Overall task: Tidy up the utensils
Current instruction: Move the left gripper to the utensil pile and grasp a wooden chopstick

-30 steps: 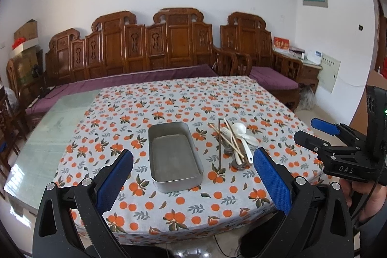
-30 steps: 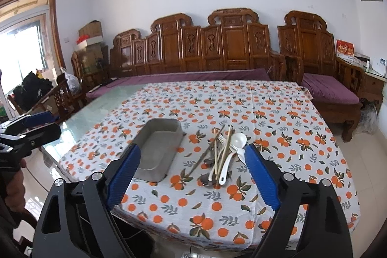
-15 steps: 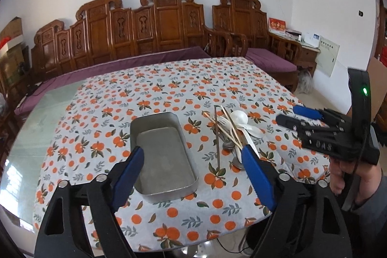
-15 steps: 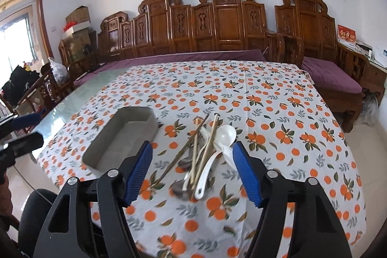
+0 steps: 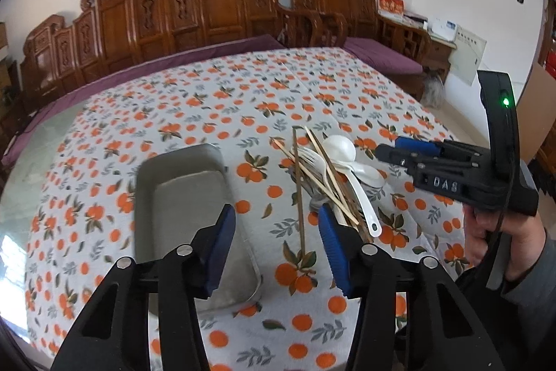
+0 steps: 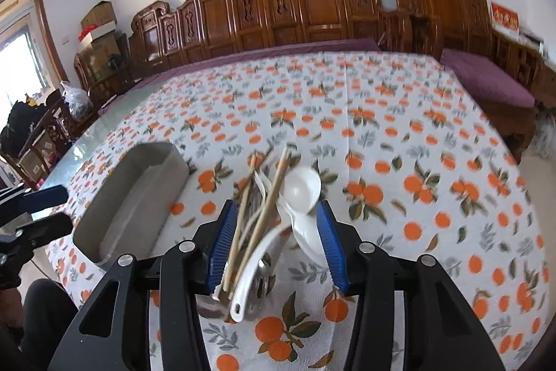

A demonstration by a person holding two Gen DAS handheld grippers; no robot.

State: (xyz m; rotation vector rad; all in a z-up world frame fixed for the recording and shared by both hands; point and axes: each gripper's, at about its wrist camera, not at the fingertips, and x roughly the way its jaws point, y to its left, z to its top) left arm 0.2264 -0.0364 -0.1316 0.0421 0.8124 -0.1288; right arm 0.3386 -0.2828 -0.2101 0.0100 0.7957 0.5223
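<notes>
between the closing right tongs lies the utensil pile, not yet pinched; left tongs, also closing, hold nothing; next, pinch and carry to the tray.

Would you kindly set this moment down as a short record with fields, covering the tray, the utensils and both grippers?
surface: table with an orange-print cloth
tray: metal tray, nothing seen inside, left of the utensil pile
utensils: chopsticks, white spoons and a fork in one crossed pile on the cloth
left gripper: closing, nothing between its jaws, above the tray's right edge and one loose chopstick
right gripper: closing, astride the pile, no firm grip visible yet
progress: no utensil in the tray yet
</notes>
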